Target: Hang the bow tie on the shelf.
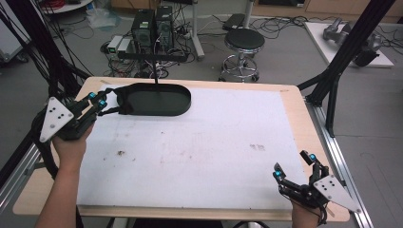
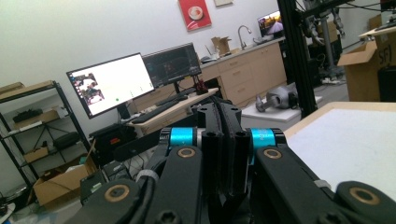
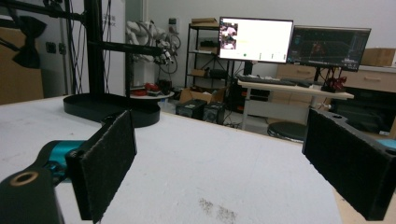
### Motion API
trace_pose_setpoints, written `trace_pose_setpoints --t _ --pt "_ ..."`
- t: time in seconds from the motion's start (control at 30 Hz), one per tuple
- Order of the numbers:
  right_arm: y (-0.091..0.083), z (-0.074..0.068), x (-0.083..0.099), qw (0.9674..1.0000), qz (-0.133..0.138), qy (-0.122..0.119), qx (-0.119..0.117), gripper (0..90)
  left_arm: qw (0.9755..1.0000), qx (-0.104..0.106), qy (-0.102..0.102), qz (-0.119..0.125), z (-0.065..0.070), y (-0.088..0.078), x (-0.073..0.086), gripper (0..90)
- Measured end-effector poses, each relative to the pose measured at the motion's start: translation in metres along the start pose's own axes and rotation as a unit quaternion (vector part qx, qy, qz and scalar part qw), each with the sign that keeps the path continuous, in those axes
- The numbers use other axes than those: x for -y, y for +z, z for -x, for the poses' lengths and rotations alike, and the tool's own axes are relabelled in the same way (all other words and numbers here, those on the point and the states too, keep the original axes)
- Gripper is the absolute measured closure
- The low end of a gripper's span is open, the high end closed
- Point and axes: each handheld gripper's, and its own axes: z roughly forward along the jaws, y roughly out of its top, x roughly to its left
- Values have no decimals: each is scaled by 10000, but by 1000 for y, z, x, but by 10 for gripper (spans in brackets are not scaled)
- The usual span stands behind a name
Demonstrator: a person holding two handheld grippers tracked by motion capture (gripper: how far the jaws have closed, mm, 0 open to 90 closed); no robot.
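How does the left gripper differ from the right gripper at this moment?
The left gripper has its jaws pressed together; the right gripper has them wide apart. The left gripper is at the table's far left, beside the black tray; the right gripper is at the near right corner. Both are empty, with teal parts.

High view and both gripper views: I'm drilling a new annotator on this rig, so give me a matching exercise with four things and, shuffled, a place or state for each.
Things:
1. left gripper
2. right gripper
3. black tray
4. round stool

Places or states:
A. on the floor beyond the table's far edge
B. jaws pressed together, at the table's far left
C. lying on the white mat near its far edge
D. jaws spread wide, at the near right corner

Pairs: 1-B, 2-D, 3-C, 4-A
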Motion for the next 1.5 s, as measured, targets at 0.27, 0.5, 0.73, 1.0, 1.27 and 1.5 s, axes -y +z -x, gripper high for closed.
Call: trace_pose_setpoints --t 0.27,0.5,0.73,1.0,1.27,1.5 --pt "1 -5 -9 9998 123 -78 -107 91 9996 -51 -269 108 -23 30 12 870" --pt "-1 -8 -15 9996 222 -107 -135 91 9989 48 -457 106 -47 61 20 870" --pt "-3 -9 -19 9995 232 -207 -86 90 9990 81 -438 10 -65 97 26 870" --pt "-4 -9 -21 9994 236 -249 -74 91 9986 -111 -515 -96 -80 113 41 870" --pt "-3 -8 -20 9994 193 -299 -49 91 9982 -150 -543 -206 -91 134 48 870" --pt "-5 -8 -20 9993 183 -320 -40 91 9954 -537 -514 -599 -105 146 60 870"
